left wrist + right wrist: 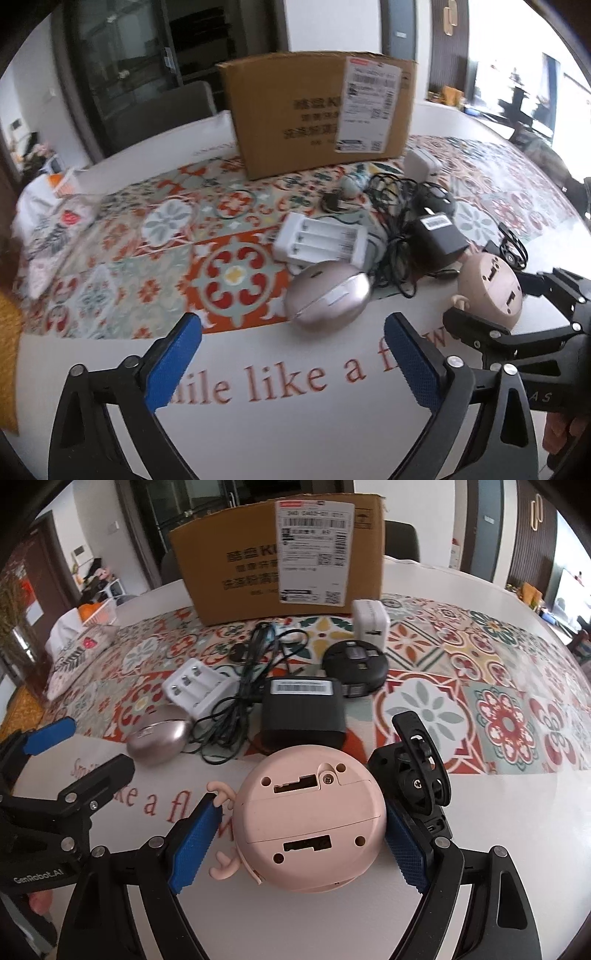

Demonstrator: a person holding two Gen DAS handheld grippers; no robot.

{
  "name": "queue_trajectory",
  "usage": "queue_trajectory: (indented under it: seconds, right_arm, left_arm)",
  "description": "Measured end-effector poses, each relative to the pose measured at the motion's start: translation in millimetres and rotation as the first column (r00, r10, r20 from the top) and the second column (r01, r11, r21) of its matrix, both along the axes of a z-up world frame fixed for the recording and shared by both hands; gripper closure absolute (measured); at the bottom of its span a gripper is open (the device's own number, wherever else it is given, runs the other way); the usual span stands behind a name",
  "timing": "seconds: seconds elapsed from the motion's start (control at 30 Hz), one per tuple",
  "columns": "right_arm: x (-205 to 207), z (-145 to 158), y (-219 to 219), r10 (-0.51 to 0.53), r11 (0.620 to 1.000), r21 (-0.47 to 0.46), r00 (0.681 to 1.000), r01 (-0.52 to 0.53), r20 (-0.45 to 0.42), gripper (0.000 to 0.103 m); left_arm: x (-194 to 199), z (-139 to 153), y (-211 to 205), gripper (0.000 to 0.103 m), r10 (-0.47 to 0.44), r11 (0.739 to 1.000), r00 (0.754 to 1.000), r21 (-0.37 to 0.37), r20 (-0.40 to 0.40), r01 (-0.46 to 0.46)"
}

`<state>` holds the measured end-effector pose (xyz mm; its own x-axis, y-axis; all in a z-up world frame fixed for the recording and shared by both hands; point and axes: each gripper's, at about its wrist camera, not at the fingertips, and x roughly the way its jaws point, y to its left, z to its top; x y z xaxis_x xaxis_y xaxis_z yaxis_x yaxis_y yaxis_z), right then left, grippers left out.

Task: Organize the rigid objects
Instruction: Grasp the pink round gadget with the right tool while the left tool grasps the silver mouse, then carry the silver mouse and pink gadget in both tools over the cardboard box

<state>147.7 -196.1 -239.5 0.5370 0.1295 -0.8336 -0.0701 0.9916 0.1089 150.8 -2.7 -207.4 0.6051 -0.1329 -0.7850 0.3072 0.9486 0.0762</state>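
My right gripper is shut on a pink round gadget with small antlers, its underside facing the camera and a blue pad on each side. The left gripper stands open over the white table, nothing between its blue pads. Just beyond its tips lies a silvery mouse. Behind it sit a white battery charger, a black power adapter with tangled cables, and a white plug charger. A cardboard box stands at the back.
A black round cable reel lies past the adapter. A black clamp mount stands right against the right gripper's right finger. A patterned mat covers the table's middle. A tissue pack lies at the far left.
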Motion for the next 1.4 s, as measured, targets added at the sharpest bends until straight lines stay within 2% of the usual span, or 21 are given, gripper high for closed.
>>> queue_trajectory:
  seconds: [0.1, 0.3, 0.43, 0.5, 0.67, 0.7, 0.73, 0.97, 1.1, 1.4]
  right_arm:
    - [1.2, -2.0, -2.1, -0.033, 0.999, -0.027, 0.999, 0.033, -0.009, 0.018]
    - [5.2, -3.8, -1.5, -0.068, 0.997, -0.024, 0.998, 0.068, -0.014, 0.018]
    - [6.8, -4.8, 4.7, -0.064, 0.997, -0.035, 0.998, 0.063, -0.008, 0.018]
    - [7.3, -5.2, 5.3, -0.062, 0.997, -0.035, 0.998, 0.062, -0.006, 0.018]
    - [10.4, -5.6, 3.0, -0.072, 0.997, -0.024, 0.997, 0.072, -0.006, 0.017]
    - [10.5, -5.6, 2.6, -0.075, 0.997, -0.025, 0.997, 0.075, -0.006, 0.018]
    - [10.6, -5.5, 2.2, -0.077, 0.997, -0.024, 0.997, 0.076, -0.006, 0.018]
    - [8.4, -5.2, 1.6, -0.085, 0.996, -0.01, 0.996, 0.085, -0.014, 0.017]
    - [5.0, -2.3, 2.5, -0.078, 0.997, -0.004, 0.997, 0.078, -0.011, 0.018]
    - [-2.6, 16.5, 2.5, -0.064, 0.998, 0.002, 0.998, 0.064, 0.021, 0.018]
  left_arm:
    - [6.2, -6.5, -6.1, 0.007, -0.052, 0.999, 0.999, 0.01, 0.011, 0.052]
    - [23.6, -22.9, -8.7, 0.017, -0.078, 0.997, 0.997, -0.025, -0.027, 0.077]
    - [32.5, -31.3, -9.2, 0.019, -0.08, 0.995, 0.995, -0.056, -0.057, 0.077]
    - [34.3, -33.8, -11.0, 0.026, -0.09, 0.994, 0.993, -0.076, -0.071, 0.084]
    - [35.8, -36.2, -14.7, 0.034, -0.086, 0.994, 0.995, -0.074, -0.053, 0.082]
    - [35.8, -36.1, -14.9, 0.041, -0.087, 0.994, 0.995, -0.076, -0.05, 0.083]
    - [35.2, -35.7, -15.4, 0.042, -0.088, 0.994, 0.995, -0.073, -0.045, 0.085]
    - [30.7, -31.4, -11.5, 0.042, -0.082, 0.993, 0.995, -0.091, -0.055, 0.076]
    - [23.1, -21.2, -9.0, 0.042, -0.07, 0.996, 0.997, -0.065, -0.017, 0.069]
    - [14.6, -2.1, -7.1, 0.043, -0.055, 0.995, 0.998, -0.079, 0.018, 0.056]
